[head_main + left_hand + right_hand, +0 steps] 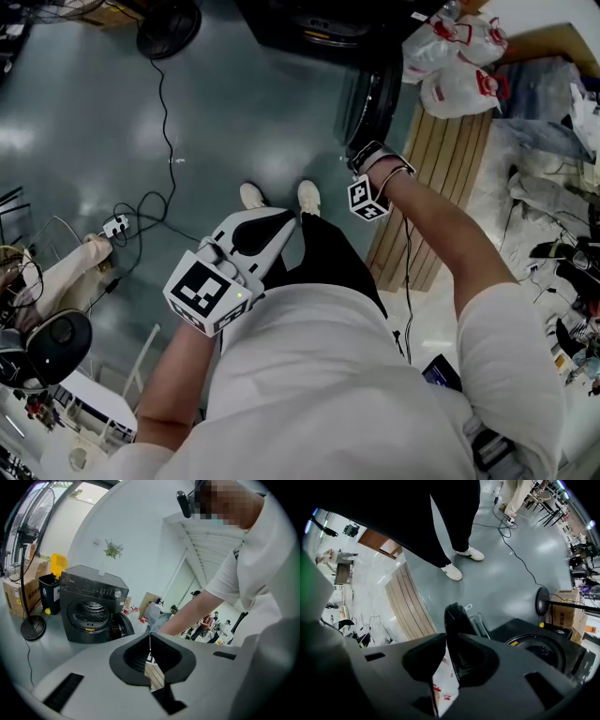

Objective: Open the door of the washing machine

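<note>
We've got the right gripper (pixel 364 155) pointing steeply down at the washing machine (pixel 93 604), jaws closed on the black rim of the door (pixel 457 618), which fills the gap at the tips. The door's already swung out from the front, seen edge-on in the head view, and the drum opening is bare in the left gripper view. The machine, dark grey, stands on the grey-green floor (pixel 244 122) ahead of our white shoes (pixel 308 196). Our left gripper (pixel 286 220) hangs by the waist, well apart from the machine, jaws together w/ nothing btwn them. To our right a slatted wooden board (pixel 441 178) lies on the floor, w/ white plastic bags (pixel 459 66) just beyond it, near the door. A black cable (pixel 164 122) trails across the floor on the left.
</note>
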`<state>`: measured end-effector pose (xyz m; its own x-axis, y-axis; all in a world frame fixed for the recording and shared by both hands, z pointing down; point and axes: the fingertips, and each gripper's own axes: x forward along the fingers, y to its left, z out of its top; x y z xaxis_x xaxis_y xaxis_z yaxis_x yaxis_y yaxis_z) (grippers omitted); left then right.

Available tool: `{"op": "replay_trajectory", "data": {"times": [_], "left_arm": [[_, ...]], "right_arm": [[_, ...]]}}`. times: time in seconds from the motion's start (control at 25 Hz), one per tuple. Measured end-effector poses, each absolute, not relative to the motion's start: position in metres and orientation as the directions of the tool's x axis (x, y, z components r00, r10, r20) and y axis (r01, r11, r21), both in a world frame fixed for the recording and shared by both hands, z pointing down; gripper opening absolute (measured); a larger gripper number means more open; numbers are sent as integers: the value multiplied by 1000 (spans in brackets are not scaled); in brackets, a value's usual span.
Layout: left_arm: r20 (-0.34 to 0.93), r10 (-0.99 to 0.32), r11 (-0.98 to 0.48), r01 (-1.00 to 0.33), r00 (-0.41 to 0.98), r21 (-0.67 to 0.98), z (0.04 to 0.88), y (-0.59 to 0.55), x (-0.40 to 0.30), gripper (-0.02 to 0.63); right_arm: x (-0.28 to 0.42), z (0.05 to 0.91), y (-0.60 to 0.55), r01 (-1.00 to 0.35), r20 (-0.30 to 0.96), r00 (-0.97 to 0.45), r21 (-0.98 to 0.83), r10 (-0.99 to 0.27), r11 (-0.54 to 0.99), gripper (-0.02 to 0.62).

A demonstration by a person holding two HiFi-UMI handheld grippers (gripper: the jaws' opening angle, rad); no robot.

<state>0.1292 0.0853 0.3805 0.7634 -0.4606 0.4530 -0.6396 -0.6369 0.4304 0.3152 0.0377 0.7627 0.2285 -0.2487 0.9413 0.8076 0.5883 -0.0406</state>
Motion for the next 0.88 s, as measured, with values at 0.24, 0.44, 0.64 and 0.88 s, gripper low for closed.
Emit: {"op": "replay_trajectory", "data": {"times": [0.24,0.44,0.64,0.88], "left_arm": [[444,-467,-639,-639,765,429,379,86,129,18],[429,-476,-638,-637,768,433,374,82,127,18],[424,-478,-648,-635,769,421,368,78,129,18],[411,-489,-663,-634,769,399,361,72,127,18]], "right_arm": [[310,753,38,792,956,199,-27,-215,611,84],[291,735,45,708,985,115,10,-129,706,76],[279,714,46,598,998,7,44,-60,800,32],[264,671,41,202,979,-203,24,18,979,9]]}}
